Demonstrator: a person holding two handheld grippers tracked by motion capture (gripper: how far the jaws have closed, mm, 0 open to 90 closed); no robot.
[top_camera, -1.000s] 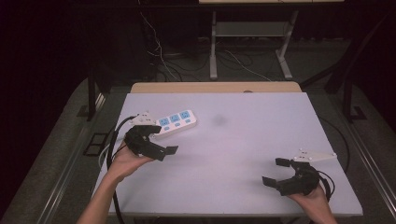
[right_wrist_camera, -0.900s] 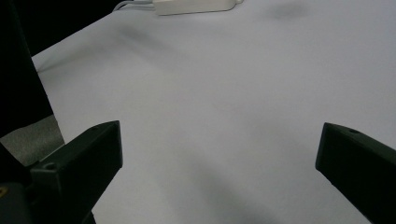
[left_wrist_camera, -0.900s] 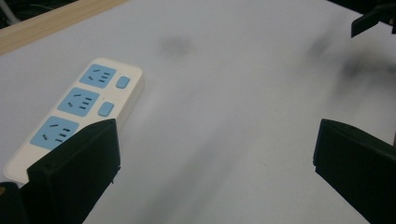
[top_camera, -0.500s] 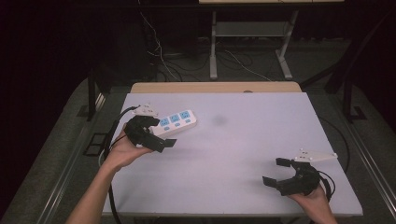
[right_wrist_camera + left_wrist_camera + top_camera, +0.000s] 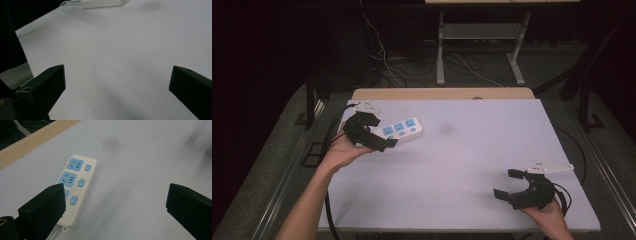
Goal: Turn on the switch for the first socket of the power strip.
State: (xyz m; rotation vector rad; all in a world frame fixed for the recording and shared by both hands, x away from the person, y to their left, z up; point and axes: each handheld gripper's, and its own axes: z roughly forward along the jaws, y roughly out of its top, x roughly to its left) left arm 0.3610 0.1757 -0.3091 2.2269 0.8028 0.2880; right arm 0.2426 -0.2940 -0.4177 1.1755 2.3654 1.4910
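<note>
A white power strip (image 5: 402,129) with three blue sockets and blue switches lies flat at the back left of the white table (image 5: 462,160). My left gripper (image 5: 381,133) is open and hovers over the strip's near left end. In the left gripper view the power strip (image 5: 75,182) runs away from the left jaw, which covers its nearest socket, and the left gripper (image 5: 115,202) has its jaws spread wide. My right gripper (image 5: 505,184) is open near the front right corner with nothing between its jaws. In the right gripper view the right gripper (image 5: 117,82) faces bare table, with the power strip (image 5: 102,3) far off at the top.
A wooden strip (image 5: 442,93) borders the table's far edge. A faint dark smudge (image 5: 446,129) marks the table right of the power strip. Beyond the table are a metal frame (image 5: 482,35) and loose cables on the floor. Black cables trail off the table's left side.
My left gripper has moved away from the person and slightly right, reaching over the near end of the power strip. The right gripper has stayed put.
</note>
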